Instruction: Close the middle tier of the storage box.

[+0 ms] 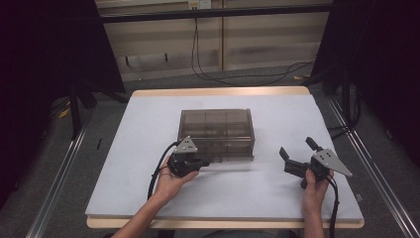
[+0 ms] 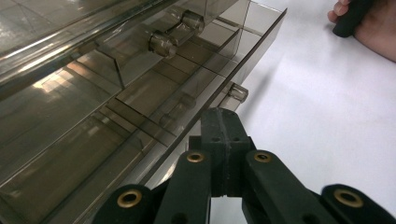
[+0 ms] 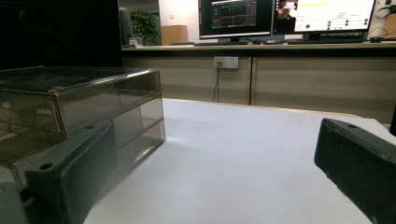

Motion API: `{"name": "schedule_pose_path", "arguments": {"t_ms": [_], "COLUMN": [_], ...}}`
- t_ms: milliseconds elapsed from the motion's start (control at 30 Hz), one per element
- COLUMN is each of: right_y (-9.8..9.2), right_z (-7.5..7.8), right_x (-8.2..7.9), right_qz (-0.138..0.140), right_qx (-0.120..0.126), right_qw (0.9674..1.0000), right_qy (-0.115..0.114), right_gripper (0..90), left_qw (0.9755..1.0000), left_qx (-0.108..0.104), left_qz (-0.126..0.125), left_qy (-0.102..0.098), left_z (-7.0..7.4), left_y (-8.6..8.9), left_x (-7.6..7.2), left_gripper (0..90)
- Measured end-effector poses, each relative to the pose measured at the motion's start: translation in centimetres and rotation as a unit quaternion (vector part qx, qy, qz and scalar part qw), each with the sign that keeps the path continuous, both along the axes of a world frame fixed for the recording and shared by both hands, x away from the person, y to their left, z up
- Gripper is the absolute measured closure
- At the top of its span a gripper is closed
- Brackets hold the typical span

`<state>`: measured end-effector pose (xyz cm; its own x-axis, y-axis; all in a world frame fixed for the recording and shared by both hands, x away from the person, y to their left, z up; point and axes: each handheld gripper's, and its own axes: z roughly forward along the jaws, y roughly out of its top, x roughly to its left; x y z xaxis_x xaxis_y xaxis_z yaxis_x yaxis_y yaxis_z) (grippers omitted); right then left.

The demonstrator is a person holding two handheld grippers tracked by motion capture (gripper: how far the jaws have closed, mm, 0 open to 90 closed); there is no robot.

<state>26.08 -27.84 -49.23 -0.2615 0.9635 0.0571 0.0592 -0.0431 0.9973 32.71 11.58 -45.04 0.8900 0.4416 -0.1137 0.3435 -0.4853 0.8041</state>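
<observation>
A smoky see-through drawer box [image 1: 216,130] stands at the middle of the table. In the left gripper view a low drawer [image 2: 140,100] with empty compartments is slid out, a round clear knob [image 2: 238,91] on its front. My left gripper [image 1: 204,162] lies against the box's front, jaws shut together [image 2: 220,115] just beside the drawer's front edge, nothing seen between them. My right gripper [image 1: 296,148] rests to the right of the box, apart from it. Its jaws [image 3: 217,140] stand wide open and empty, the box [image 3: 79,107] at their left.
The white table top [image 1: 277,114] runs free to the right of and behind the box. Beyond the table's far edge are a wall with a socket [image 3: 226,62] and monitors [image 3: 236,17]. Cables trail from both grippers toward the front edge.
</observation>
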Motion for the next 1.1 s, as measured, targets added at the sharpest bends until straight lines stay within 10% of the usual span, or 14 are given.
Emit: {"name": "schedule_pose_path", "arguments": {"t_ms": [1100], "right_y": [-0.01], "right_z": [0.0], "right_x": [0.01], "right_qz": [0.0], "right_qx": [-0.002], "right_qw": [1.0], "right_qy": [0.0], "right_gripper": [0.0], "left_qw": [1.0], "left_qx": [-0.002], "left_qz": [0.008], "left_qy": [-0.002], "left_z": [-0.26], "left_y": [0.03], "left_x": [0.88], "left_gripper": [90.0]}}
